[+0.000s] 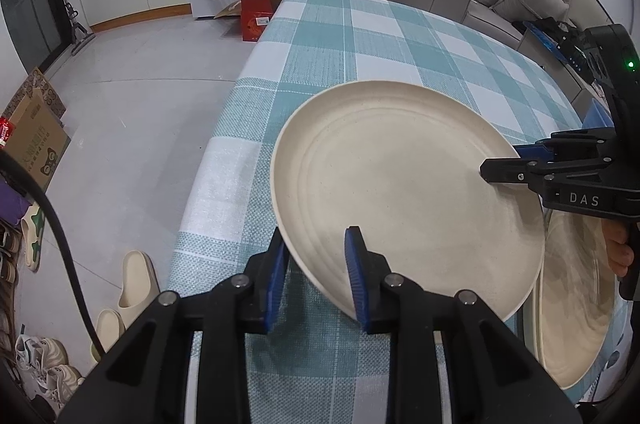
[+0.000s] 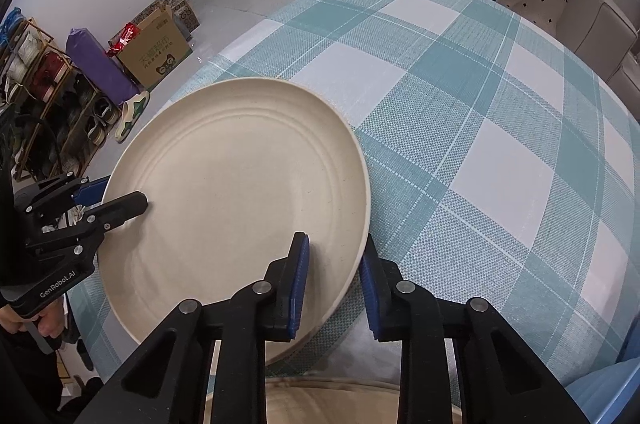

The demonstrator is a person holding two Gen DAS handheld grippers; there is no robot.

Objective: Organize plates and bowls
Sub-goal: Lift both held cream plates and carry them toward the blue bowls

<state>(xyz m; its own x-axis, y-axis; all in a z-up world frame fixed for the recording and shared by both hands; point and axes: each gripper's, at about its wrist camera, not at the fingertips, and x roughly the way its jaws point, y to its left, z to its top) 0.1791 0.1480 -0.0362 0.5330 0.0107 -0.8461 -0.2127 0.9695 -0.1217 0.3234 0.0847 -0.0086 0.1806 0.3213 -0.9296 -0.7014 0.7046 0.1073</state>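
Both grippers pinch one cream plate [image 1: 400, 192] by opposite rims, left gripper [image 1: 316, 276] and right gripper [image 2: 334, 284], jaws clamped, above the checked tabletop [image 2: 480, 104], beside another plate [image 1: 576, 304].

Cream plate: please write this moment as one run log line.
left hand-held gripper: shut on cream plate | right hand-held gripper: shut on opposite rim | second plate: below | tablecloth: checked

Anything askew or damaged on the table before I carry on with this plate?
No damage or spills show. The cream plate sits tilted, clamped at opposite rims by the left gripper and right gripper, partly overlapping a second plate on the checked tablecloth.
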